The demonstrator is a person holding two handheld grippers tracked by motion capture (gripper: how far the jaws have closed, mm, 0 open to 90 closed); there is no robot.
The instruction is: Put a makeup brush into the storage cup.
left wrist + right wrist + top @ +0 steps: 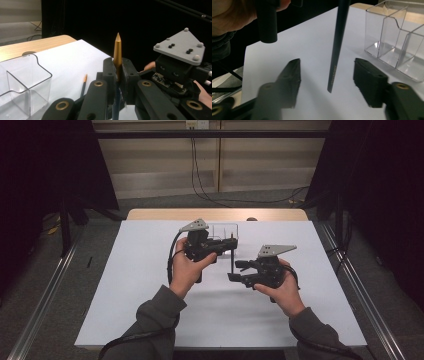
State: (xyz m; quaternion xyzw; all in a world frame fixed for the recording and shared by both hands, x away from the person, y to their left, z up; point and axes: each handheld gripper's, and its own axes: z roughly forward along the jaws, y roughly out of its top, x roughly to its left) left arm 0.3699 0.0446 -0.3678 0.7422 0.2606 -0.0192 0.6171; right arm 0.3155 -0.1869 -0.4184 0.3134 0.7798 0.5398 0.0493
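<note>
Right gripper [325, 82] with black jaws spread wide, and a dark, slender pencil [337, 50] hangs upright between them, touching neither pad. Clear plastic compartment organiser [392, 37] sits nearby on the white tabletop [312, 45].

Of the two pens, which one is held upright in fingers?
The gold-tipped pen, clamped upright by the left gripper. The other pen lies flat on the table.
</note>
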